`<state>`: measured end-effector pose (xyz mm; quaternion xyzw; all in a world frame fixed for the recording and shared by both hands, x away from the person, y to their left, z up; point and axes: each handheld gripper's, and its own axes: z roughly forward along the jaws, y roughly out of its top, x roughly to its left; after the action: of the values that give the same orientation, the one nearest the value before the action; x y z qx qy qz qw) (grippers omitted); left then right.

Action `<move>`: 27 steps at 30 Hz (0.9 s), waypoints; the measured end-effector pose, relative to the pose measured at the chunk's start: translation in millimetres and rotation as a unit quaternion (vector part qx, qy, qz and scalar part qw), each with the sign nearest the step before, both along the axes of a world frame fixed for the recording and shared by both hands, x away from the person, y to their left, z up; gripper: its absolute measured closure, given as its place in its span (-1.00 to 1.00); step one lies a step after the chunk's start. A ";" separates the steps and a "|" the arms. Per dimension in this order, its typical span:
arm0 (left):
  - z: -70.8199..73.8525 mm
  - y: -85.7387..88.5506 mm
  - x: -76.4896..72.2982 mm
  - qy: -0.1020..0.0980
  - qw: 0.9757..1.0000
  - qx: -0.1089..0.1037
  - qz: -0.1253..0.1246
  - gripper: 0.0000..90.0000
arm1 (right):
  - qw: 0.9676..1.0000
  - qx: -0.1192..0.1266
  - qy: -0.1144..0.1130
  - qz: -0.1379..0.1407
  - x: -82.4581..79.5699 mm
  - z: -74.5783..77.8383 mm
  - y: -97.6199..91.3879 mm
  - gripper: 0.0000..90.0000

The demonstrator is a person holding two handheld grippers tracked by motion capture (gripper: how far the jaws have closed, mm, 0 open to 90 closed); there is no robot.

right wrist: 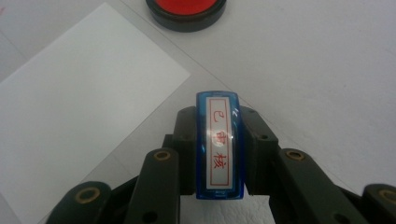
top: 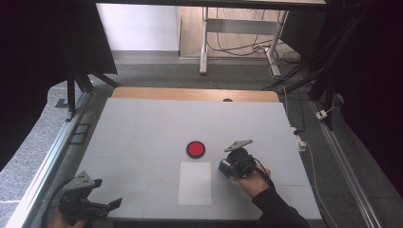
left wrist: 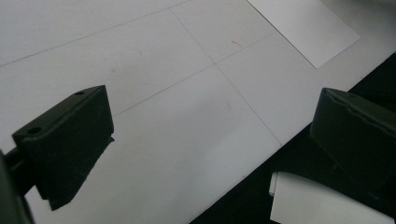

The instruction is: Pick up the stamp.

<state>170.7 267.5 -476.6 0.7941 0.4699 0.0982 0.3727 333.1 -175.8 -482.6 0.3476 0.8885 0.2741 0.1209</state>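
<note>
A blue stamp (right wrist: pixel 219 144) with a white label and red characters stands between the jaws of my right gripper (right wrist: pixel 218 140), which is shut on it. In the high view the right gripper (top: pixel 227 167) holds the blue stamp (top: pixel 224 166) just right of a white paper sheet (top: pixel 195 183). A round red ink pad (top: pixel 195 149) in a black case lies beyond the sheet; the same ink pad (right wrist: pixel 187 11) and sheet (right wrist: pixel 74 107) lie ahead in the right gripper view. My left gripper (top: pixel 111 205) rests at the table's front left corner, open, with nothing between its jaws (left wrist: pixel 205 135).
The white table top (top: pixel 142 128) has a front edge close under the left gripper. A white roll-like object (left wrist: pixel 317 200) sits below that edge. A wooden strip (top: pixel 190 93) runs along the far side, with table legs and cables on the floor beyond.
</note>
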 end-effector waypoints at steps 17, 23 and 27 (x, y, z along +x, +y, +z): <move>0.2 0.5 -0.3 0.000 1.000 -0.004 -0.001 -1.00 | 0.999 0.032 -0.002 0.029 -4.2 13.6 -6.1 0.58; 0.0 -0.1 0.1 0.001 1.000 -0.002 -0.002 -1.00 | 0.998 0.044 -0.019 0.044 -7.4 24.8 -9.0 0.58; -0.1 0.3 0.7 0.005 1.000 -0.004 -0.004 -1.00 | 0.997 0.059 -0.025 0.044 -8.0 30.0 -10.8 0.58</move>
<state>171.4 267.8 -476.7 0.7950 0.4692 0.0909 0.3735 325.2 -186.6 -452.7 0.3081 0.8819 0.3395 0.1100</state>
